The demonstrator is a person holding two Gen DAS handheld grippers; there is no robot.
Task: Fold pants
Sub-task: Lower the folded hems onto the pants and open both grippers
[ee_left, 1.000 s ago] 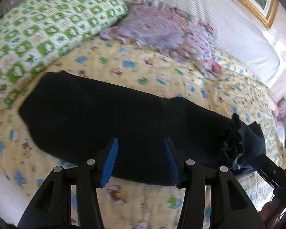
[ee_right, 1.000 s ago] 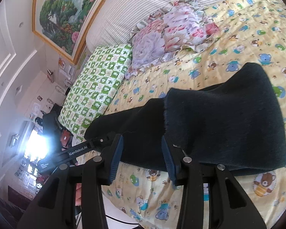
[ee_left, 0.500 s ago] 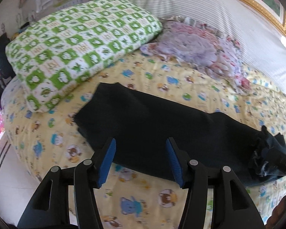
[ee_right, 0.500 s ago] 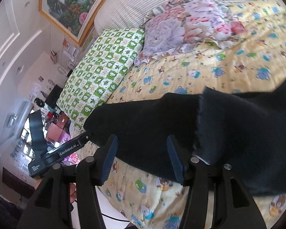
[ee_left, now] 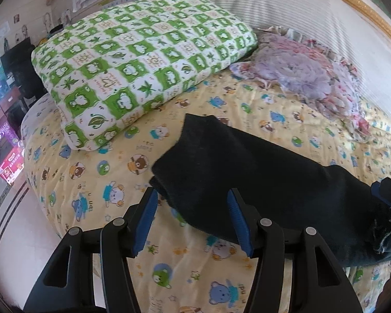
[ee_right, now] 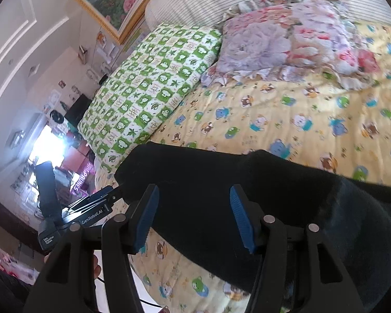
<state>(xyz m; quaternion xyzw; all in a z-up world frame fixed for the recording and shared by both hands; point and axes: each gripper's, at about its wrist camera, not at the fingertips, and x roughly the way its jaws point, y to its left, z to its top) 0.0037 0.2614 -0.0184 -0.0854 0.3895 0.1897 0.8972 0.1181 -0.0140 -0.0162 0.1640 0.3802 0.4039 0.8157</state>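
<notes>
Dark navy pants lie flat in a long strip on the yellow cartoon-print bedsheet; they also show in the right wrist view. My left gripper is open and empty, just above the near left corner of the pants. My right gripper is open and empty, over the middle of the pants. The frayed hem end lies at the right, with the right gripper's tip beside it. The left gripper shows at the pants' left end in the right wrist view.
A green-and-white checked pillow lies behind the pants on the left, a floral ruffled pillow at the back right, against a striped headboard. The bed's edge and the tiled floor are at the left.
Both grippers have moved left along the pants towards the end near the green pillow. The pants lie as before. Both stay open.
</notes>
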